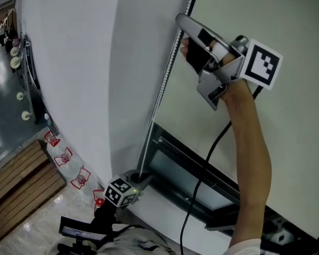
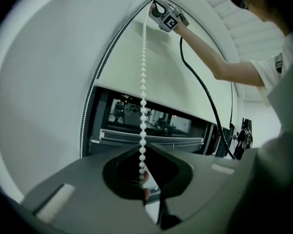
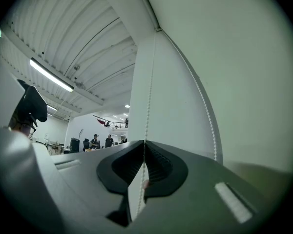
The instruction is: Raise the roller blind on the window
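the bead chain (image 2: 143, 82) is pinched in the left gripper (image 2: 142, 149) low, right gripper (image 3: 144, 143) high.

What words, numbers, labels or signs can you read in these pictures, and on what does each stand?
No readable text anywhere.
Right gripper's cube: black-and-white square marker, no letters.
Left gripper's cube: same kind of marker.
Red-printed labels: too small to read.

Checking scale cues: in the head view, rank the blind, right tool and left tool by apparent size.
Blind, largest.
Right tool.
Left tool, smallest; it is farther from the camera, so the tools may really match.
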Demonstrator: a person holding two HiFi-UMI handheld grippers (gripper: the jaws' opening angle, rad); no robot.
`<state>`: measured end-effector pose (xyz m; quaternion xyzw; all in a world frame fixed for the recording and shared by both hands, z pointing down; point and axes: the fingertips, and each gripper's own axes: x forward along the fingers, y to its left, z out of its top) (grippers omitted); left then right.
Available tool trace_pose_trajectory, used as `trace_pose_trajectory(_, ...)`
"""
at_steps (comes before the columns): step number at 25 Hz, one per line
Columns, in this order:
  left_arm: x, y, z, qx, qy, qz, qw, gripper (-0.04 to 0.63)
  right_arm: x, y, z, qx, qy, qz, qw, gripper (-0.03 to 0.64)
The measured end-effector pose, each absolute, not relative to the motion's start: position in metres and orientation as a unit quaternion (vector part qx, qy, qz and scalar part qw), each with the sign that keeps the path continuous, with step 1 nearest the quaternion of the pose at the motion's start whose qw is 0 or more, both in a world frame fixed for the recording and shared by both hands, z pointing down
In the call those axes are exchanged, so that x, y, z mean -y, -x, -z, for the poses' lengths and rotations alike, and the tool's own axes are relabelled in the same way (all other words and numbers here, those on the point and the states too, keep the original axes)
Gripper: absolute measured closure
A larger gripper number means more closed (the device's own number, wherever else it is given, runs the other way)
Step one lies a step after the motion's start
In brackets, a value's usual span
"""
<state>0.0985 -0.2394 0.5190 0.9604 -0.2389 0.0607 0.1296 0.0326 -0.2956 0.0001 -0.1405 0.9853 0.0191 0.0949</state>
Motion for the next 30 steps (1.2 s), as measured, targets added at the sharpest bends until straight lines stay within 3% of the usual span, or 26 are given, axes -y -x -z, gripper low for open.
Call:
trace_pose_trajectory(13, 0.245, -0.103, -0.478, 0.232, -0.962, -0.054, 0.136, 0.597, 0.297, -0.029, -0.028, -0.988, 0.146, 0.011, 0.042, 0.609)
trace_pose_trajectory(30, 0.247, -0.095, -0.477, 0.239, -0.961, -0.038, 0.133, 0.597, 0.274, -0.029, -0.280, -0.977, 0.164, 0.124, -0.061, 0.609)
